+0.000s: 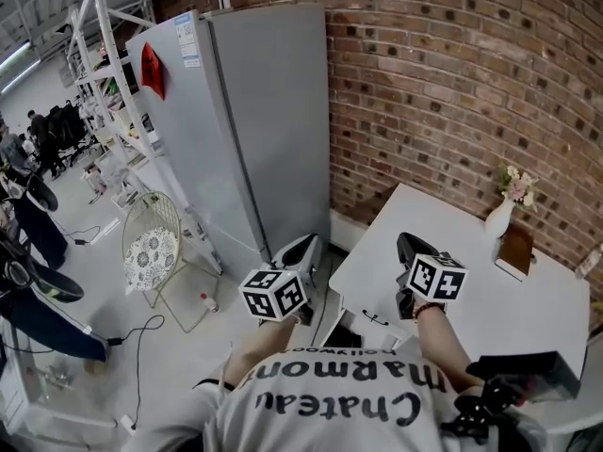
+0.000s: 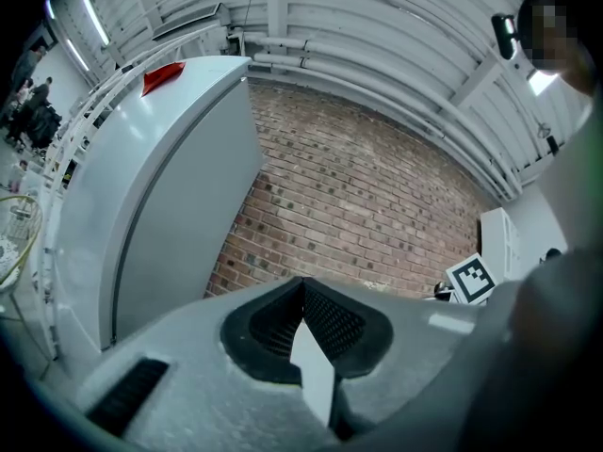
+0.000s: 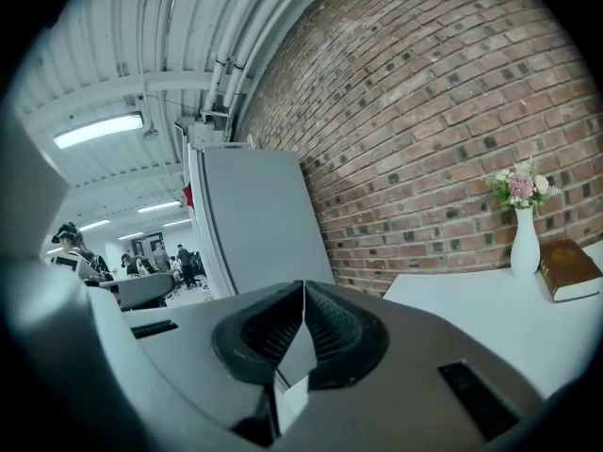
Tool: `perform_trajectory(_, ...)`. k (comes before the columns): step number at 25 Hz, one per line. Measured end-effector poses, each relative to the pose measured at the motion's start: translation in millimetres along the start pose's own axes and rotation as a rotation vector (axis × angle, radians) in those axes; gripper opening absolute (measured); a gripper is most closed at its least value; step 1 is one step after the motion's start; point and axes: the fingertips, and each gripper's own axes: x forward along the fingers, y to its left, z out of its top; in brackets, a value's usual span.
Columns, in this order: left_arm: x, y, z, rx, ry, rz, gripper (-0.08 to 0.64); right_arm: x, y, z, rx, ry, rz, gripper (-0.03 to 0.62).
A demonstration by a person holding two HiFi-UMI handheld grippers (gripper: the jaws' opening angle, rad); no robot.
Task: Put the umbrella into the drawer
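The grey refrigerator stands against the brick wall, and to its right is the white surface. We hold both tongs level in front of the surface's left edge. The left tongs are closed, jaws meeting with nothing between them, and so are the right tongs. Each gripper view shows only wall and refrigerator past the closed tips.

Under the surface's near-left corner is a white drawer front with a dark handle. We cannot tell whether the drawer is open. We cannot pick out the umbrella with confidence. A dark object at the surface's near edge could be it, or could be gear on the person. At the far right corner stand a vase of flowers and a brown book (neither concerns the task).

We judge that empty tongs by the drawer fit two stages: the umbrella waiting to be picked up, or already inside. Whatever comes next depends on finding the umbrella, and on whether the drawer is open.
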Motion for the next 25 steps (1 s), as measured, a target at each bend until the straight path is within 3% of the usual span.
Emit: perform_trajectory(25,-18.2,9.6,-18.9,-0.032,0.039,0.052,0.015,-11.1,-10.2,-30.4,-0.011,0.078,-0.052,0.014)
